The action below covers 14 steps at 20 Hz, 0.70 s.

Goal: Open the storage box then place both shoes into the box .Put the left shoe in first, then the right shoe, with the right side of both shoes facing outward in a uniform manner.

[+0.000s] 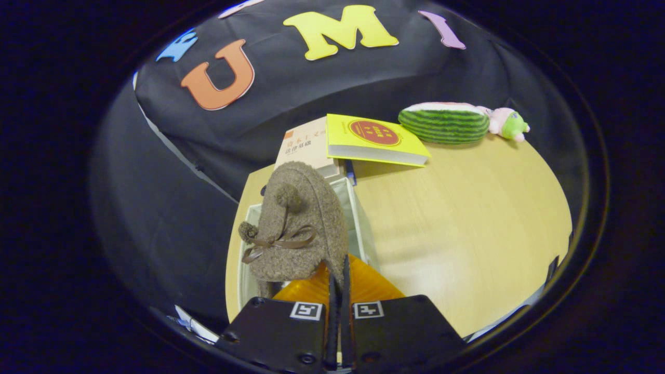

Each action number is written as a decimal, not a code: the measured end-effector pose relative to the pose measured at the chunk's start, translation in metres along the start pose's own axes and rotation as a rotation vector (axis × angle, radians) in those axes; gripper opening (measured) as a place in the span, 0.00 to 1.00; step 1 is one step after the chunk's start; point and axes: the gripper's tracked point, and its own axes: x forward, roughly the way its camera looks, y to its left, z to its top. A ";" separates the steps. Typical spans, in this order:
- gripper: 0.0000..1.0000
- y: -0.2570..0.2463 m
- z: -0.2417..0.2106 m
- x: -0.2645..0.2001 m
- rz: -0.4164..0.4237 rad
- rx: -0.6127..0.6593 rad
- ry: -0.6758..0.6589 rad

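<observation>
A brown fuzzy shoe point(301, 223) with a brown ribbon bow and pom-poms hangs just ahead of my fingers, toe pointing away from me. My gripper point(338, 272) is shut on the shoe's rim, with the fingers pressed close together on it. Below the shoe stands the white storage box point(358, 218), open, near the wooden table's left edge. The shoe hovers over the box's opening and hides most of its inside. An orange ribbed surface point(369, 283) lies just behind the shoe's heel, in front of my fingers.
A white book point(304, 148) and a yellow book point(371, 137) lie beyond the box. A watermelon plush point(444, 123) and a small pink and green toy point(509, 123) sit at the table's far right. The wooden table point(467, 218) stretches to the right of the box.
</observation>
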 end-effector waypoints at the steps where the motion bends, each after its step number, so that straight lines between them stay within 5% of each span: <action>1: 0.32 0.005 -0.005 -0.001 0.022 0.015 -0.011; 3: 0.77 0.004 -0.007 -0.009 0.028 0.028 -0.034; 6: 1.00 -0.001 0.003 -0.023 -0.001 -0.047 -0.112; 14: 1.00 -0.015 0.038 -0.107 -0.083 -0.219 -0.379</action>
